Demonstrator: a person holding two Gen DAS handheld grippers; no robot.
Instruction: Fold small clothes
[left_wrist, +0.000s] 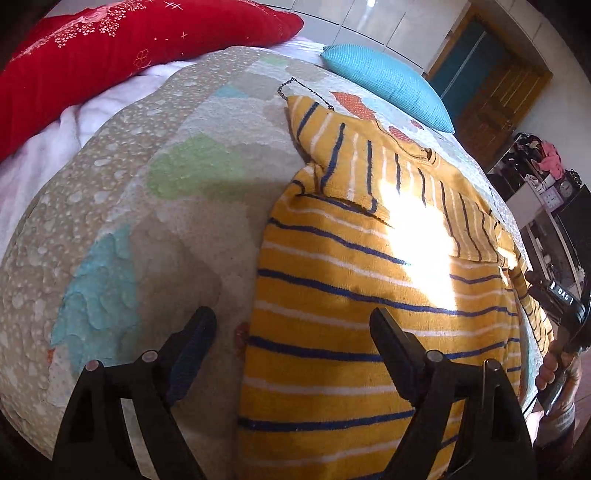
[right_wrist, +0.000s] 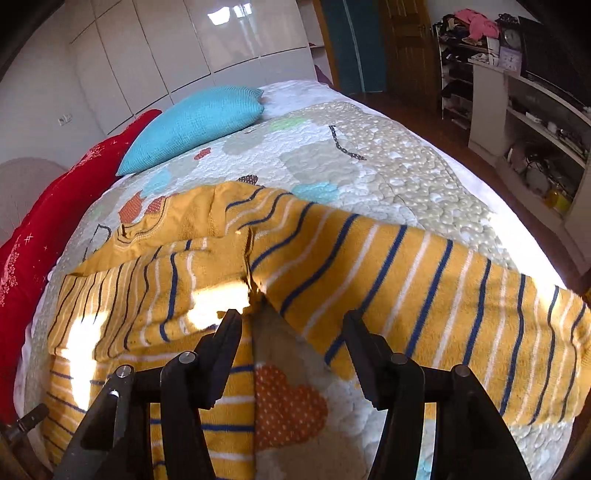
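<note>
A small yellow sweater (left_wrist: 351, 288) with blue and white stripes lies flat on the quilted bedspread (left_wrist: 129, 206). One sleeve is folded over its chest. My left gripper (left_wrist: 291, 325) is open and empty, hovering over the sweater's left hem edge. In the right wrist view the sweater (right_wrist: 184, 266) has its other sleeve (right_wrist: 424, 288) stretched out to the right. My right gripper (right_wrist: 291, 325) is open and empty, just above the armpit where that sleeve meets the body. The right gripper also shows at the right edge of the left wrist view (left_wrist: 561, 299).
A red pillow (left_wrist: 110, 48) and a turquoise pillow (left_wrist: 391, 85) lie at the head of the bed. White wardrobes (right_wrist: 184, 48) stand behind. Shelves with clutter (right_wrist: 535, 122) and a wooden door (left_wrist: 495, 99) are beside the bed.
</note>
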